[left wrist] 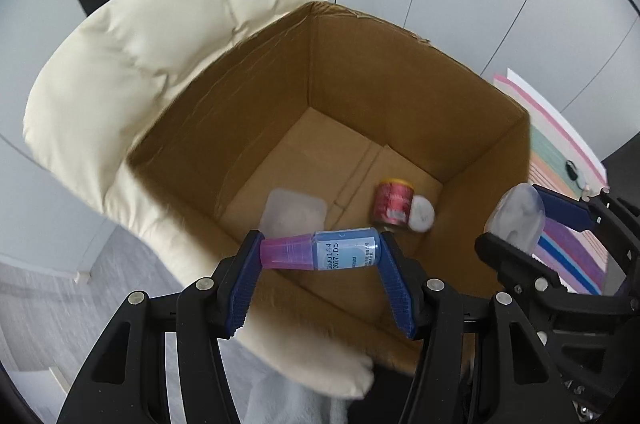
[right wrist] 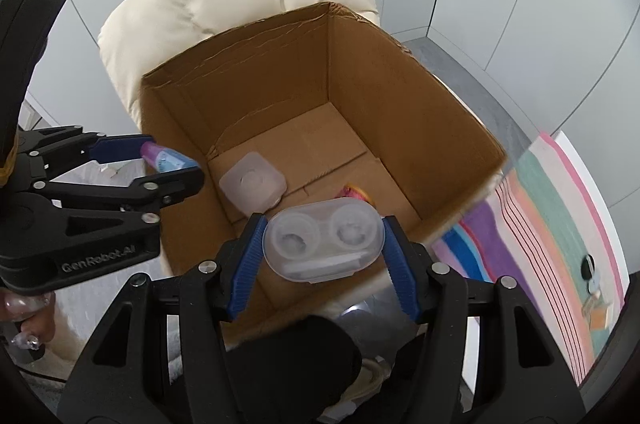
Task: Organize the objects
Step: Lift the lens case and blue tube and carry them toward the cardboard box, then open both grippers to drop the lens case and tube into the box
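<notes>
Left gripper (left wrist: 320, 252) clamps the bottle (left wrist: 320, 250), right gripper (right wrist: 323, 238) the lens case (right wrist: 323, 238), above the box (right wrist: 400, 128); releasing early risks a rim bounce.

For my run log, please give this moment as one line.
left tool: shut on pink-capped blue bottle | right tool: shut on clear plastic lens case | both above open brown cardboard box

Small blue-labelled bottle with pink cap (left wrist: 320, 250), lying crosswise above open brown cardboard box (left wrist: 248, 92). Clear oval plastic two-well case (right wrist: 323, 238), flat, also above it. On the box floor: frosted square container (right wrist: 252, 181), red can (left wrist: 392, 202) tipped over.
</notes>
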Available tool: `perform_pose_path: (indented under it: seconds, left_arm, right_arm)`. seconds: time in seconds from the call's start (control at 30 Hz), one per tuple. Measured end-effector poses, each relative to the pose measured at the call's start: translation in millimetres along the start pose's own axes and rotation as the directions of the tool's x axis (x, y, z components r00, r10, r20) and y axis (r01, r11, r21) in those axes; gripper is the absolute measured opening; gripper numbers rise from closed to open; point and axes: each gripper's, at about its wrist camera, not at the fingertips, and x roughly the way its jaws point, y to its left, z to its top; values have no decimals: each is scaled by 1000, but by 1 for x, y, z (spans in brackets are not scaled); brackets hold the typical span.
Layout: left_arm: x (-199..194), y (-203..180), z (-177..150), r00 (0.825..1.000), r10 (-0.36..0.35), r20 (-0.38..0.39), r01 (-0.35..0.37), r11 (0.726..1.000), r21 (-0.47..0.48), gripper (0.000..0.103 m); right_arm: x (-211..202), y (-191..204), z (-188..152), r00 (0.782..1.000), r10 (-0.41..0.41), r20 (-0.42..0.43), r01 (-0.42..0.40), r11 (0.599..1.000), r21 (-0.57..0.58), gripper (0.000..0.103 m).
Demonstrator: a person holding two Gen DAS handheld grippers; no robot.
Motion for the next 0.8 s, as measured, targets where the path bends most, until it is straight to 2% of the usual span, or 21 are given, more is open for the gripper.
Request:
perform_pose_path:
  seconds: [0.27,0.3,0.33,0.4,0.47,0.5,0.53,0.8]
  left_arm:
    - [34,5,22,1000,1,-17,-1,1000,14,60]
    - [37,5,22,1000,0,-29,1,1000,18,66]
    - [38,6,21,999,4,-39,-3,1000,17,67]
    - [41,10,22,998,-9,-56,9,1000,-1,71]
    - [41,17,21,997,-41,-59,40,999,-31,81]
    - [41,20,21,997,-46,-62,43,998,-48,88]
    - [41,21,21,997,-48,-62,45,998,-54,89]
    - [34,20,17,998,-46,-52,44,998,-51,89]
  right_arm:
    - [39,-13,23,1000,14,-22,-14,1000,10,61]
    - [41,-14,25,1000,19,-24,-19,1000,13,69]
    - [42,-15,25,999,21,-27,-21,1000,18,74]
    - [44,-18,26,1000,-13,-15,14,999,35,90]
    - [45,-24,27,1000,-6,4,6,998,56,97]
    - [44,-27,27,1000,5,8,-5,998,70,98]
    - [45,-29,27,1000,16,10,-17,996,84,98]
    - [43,-29,26,1000,23,9,-24,995,100,98]
